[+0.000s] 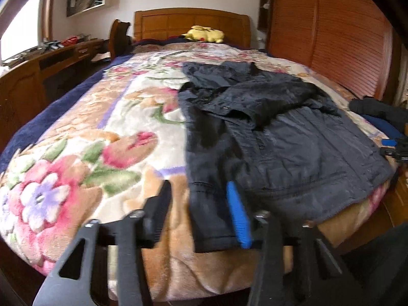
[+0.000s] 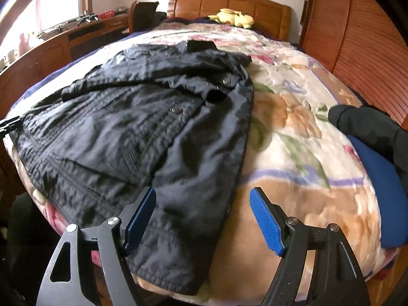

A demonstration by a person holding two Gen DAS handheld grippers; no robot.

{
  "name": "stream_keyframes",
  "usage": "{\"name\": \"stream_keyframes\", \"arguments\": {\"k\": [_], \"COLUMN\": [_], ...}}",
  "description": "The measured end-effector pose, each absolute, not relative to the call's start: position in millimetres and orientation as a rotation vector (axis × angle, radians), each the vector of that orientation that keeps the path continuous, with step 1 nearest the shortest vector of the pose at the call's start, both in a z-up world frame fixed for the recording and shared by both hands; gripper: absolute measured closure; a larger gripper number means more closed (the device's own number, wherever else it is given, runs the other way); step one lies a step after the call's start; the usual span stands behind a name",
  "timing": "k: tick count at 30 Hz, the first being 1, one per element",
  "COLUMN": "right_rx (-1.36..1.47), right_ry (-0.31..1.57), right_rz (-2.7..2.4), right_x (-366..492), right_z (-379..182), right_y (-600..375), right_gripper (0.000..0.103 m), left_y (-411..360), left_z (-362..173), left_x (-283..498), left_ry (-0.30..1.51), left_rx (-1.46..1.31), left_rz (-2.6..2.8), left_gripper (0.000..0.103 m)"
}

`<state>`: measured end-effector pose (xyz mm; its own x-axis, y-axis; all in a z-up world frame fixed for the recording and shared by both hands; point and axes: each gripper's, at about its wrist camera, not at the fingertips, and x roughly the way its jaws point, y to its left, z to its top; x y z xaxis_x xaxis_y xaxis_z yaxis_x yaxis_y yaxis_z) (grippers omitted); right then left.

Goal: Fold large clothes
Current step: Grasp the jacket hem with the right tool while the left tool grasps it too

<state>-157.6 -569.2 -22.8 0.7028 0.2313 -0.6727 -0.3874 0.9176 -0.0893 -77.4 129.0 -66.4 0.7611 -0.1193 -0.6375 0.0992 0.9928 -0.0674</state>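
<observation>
Bedroom, floral blanket point(image 1: 84, 132) on bed. Black jacket point(image 2: 132, 132) lies flat at frame centre, hem toward the cameras. Left gripper point(image 1: 201, 204) straddles the sleeve cuff point(image 1: 211, 219), jaws apart, not yet pinching. Right gripper point(image 2: 202, 216) spread over opposite hem corner, likely for a paired lift-and-fold.

**Left fingers at the jacket's hem**

We see a dark jacket point(image 1: 267, 127) spread on the floral blanket point(image 1: 89, 153) of a bed point(image 1: 191, 20), its near corner hanging over the bed's edge. Our left gripper point(image 1: 201, 204) straddles that hanging strip, its fingers point(image 1: 238, 216) apart, the blue pad lying against the cloth. A yellow plush toy point(image 1: 206, 34) sits by the headboard. A wooden counter point(image 1: 63, 53) runs along the left wall.
</observation>
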Motion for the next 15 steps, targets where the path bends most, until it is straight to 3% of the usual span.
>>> {"name": "stream_keyframes", "arguments": {"k": [11, 15], "right_rx": [-0.207, -0.198], "right_ry": [0.763, 0.770], "right_rz": [0.391, 0.421], "right_x": [-154.0, -150.4], "right_z": [-38.3, -39.7], "right_y": [-573.1, -564.0], "right_gripper": [0.041, 0.059], "left_y": [125.8, 124.9], "left_z": [-69.7, -67.8], "left_x": [-78.2, -78.9], "left_ry": [0.701, 0.691], "left_rx": [-0.029, -0.036], "left_rz": [-0.106, -0.113], "left_gripper": [0.066, 0.086]}}
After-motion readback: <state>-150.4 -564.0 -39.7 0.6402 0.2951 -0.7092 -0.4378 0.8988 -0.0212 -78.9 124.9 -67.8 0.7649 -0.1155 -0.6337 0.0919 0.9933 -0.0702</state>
